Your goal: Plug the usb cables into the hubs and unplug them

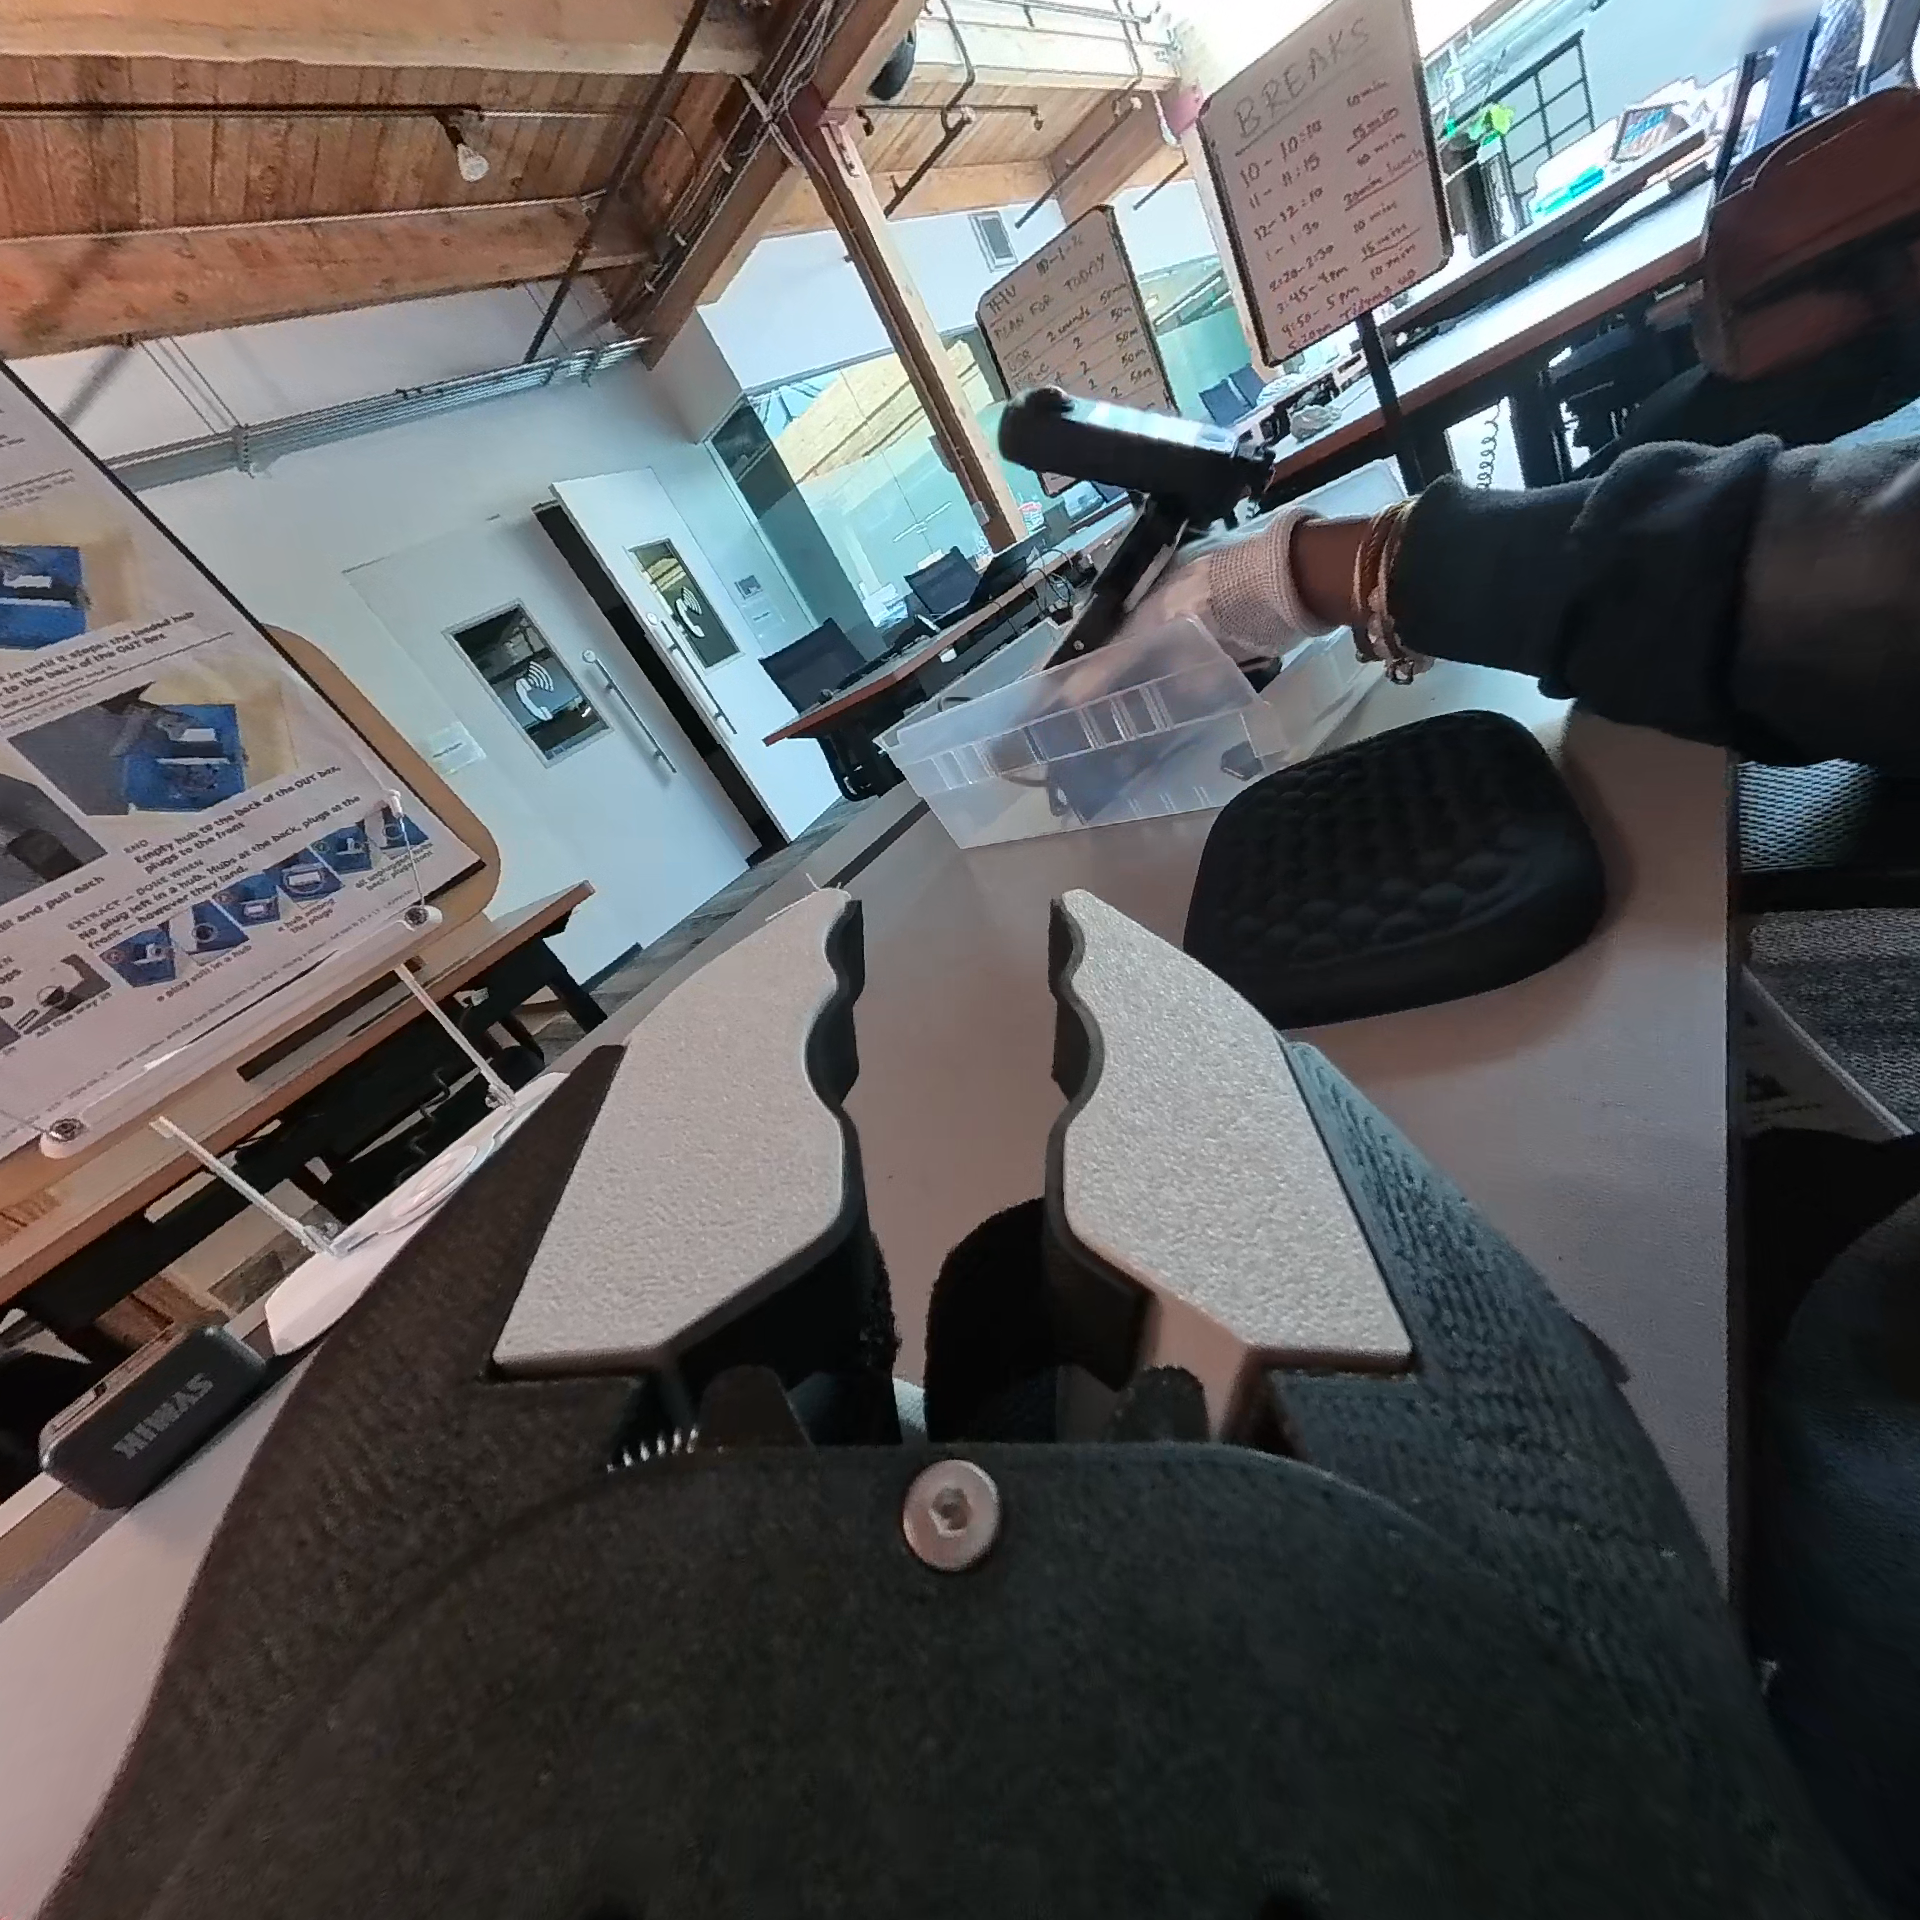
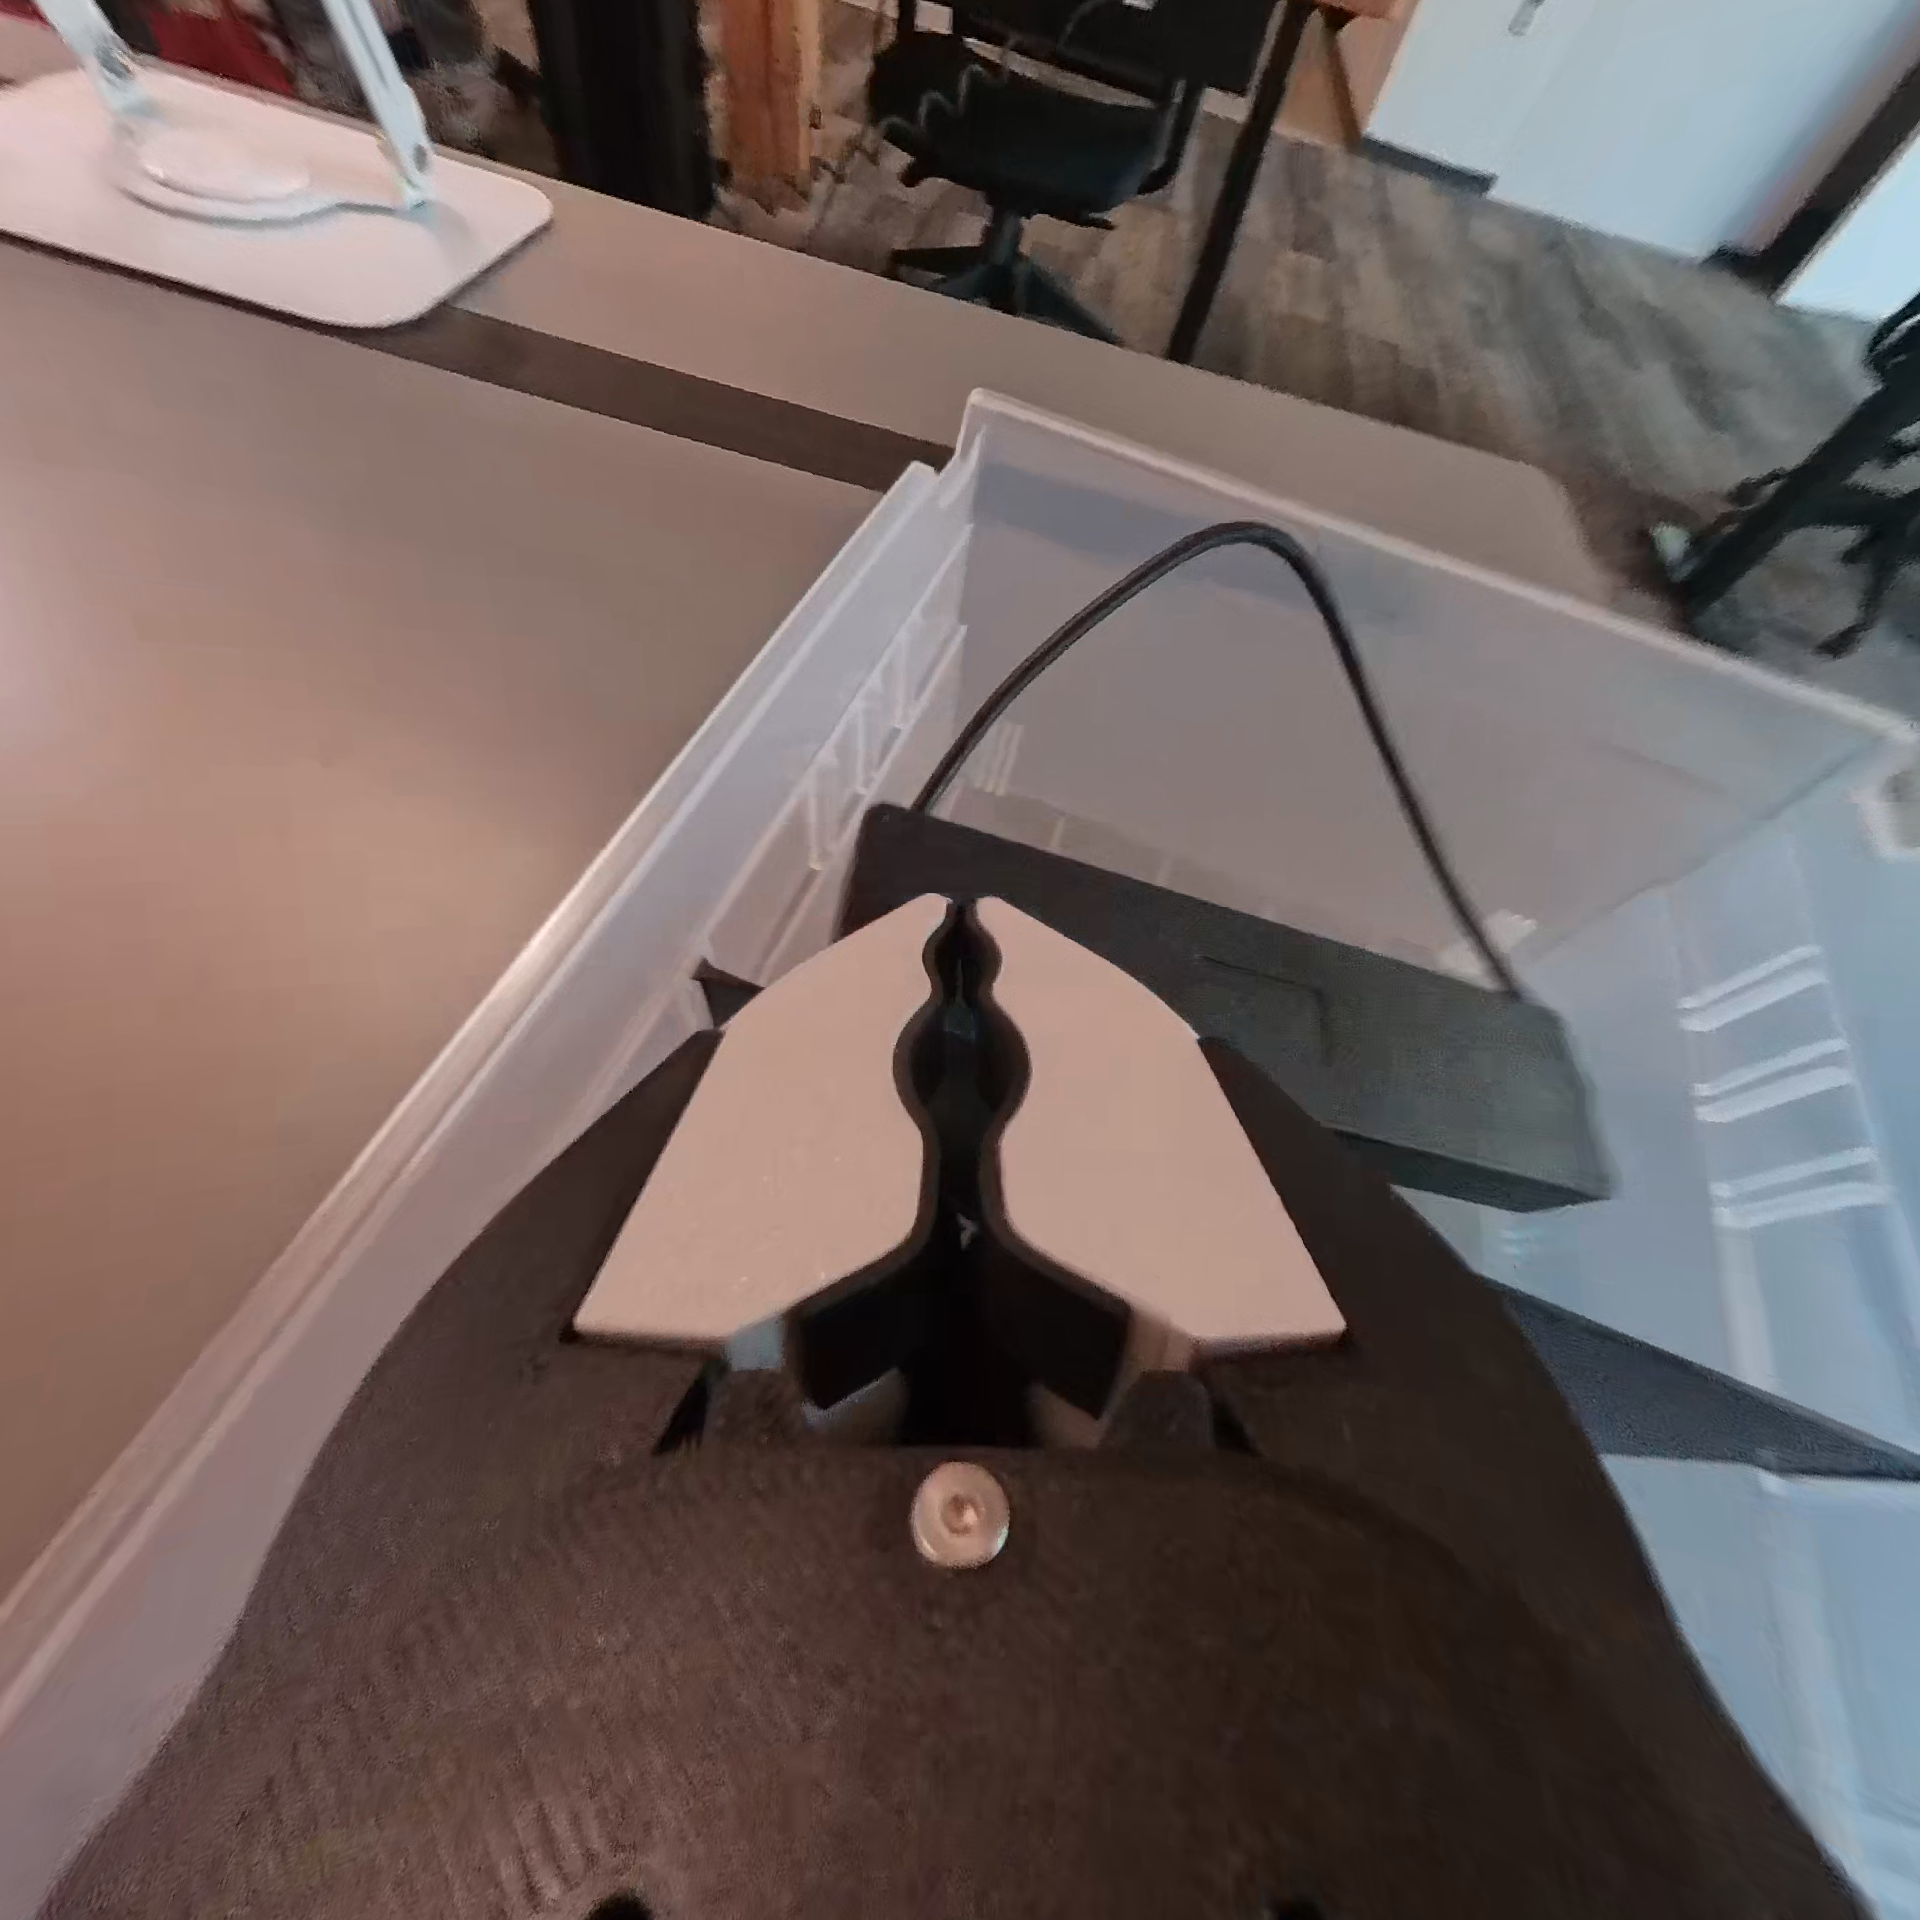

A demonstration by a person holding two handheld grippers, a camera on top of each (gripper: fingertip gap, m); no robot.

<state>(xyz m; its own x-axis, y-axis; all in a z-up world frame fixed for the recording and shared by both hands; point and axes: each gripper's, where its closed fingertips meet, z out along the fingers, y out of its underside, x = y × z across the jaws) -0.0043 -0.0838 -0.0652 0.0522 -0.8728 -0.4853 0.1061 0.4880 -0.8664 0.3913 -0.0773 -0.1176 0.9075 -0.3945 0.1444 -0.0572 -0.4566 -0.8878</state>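
My right gripper [image 2: 962,906] is shut, with its fingertips together over the left end of a black USB hub [image 2: 1299,1029]. The hub lies tilted in a clear plastic bin [image 2: 1455,644]. A thin black cable [image 2: 1340,644] arcs up from the hub's right end and comes down behind its left end. The left wrist view shows the right gripper [image 1: 1101,623] reaching down into the same bin [image 1: 1039,748], held by a gloved hand. My left gripper [image 1: 956,914] is open and empty, low over the grey table [image 1: 997,1039].
A black mesh pad [image 1: 1392,862] lies on the table right of my left gripper. An instruction sheet on a clear stand [image 1: 156,727] stands at the left, with a small black box [image 1: 145,1423] by it. The stand's white base [image 2: 260,197] sits near the table's far edge. Left tips to right tips: about 40 cm.
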